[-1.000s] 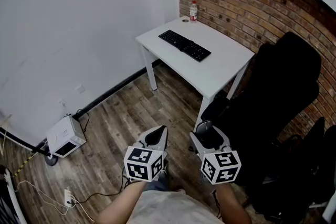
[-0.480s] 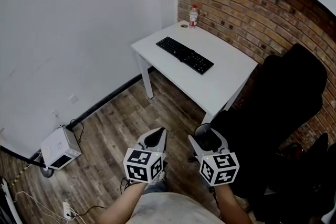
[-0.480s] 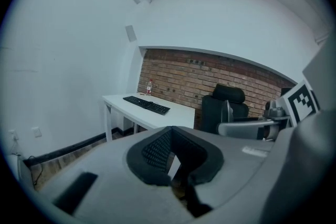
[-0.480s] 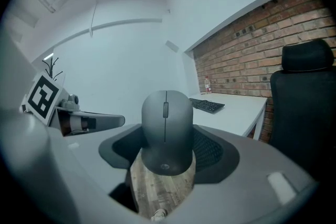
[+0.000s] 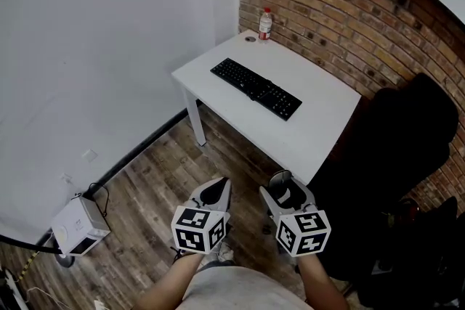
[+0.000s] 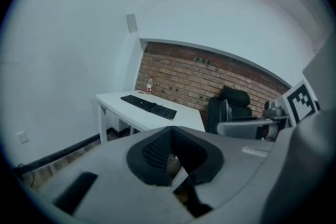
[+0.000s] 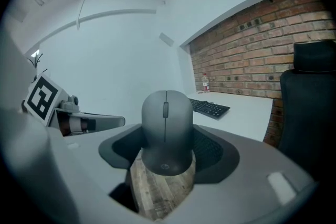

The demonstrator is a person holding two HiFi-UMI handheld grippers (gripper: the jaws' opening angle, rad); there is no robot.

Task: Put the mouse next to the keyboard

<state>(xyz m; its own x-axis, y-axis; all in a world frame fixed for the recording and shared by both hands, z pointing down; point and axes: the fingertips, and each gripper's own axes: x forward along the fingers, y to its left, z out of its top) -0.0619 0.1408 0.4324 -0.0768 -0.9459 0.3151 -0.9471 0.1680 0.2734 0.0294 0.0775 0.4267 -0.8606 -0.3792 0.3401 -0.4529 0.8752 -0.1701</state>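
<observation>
White desk (image 5: 327, 128) far, against brick wall (image 5: 341, 3); keyboard (image 5: 256, 88) on it. Your right gripper (image 7: 167, 165): jaws clamped on mouse (image 7: 167, 131) flanks, well short of desk. Left gripper (image 5: 213, 191): jaws together, empty. Mouse likely light, rigid, slick shell; grip sides, not buttons.

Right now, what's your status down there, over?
Copy: left gripper shut, empty; right gripper shut on mouse. Ahead, keyboard on desk, not yet reached. Beside it, black chair, not blocking.
</observation>
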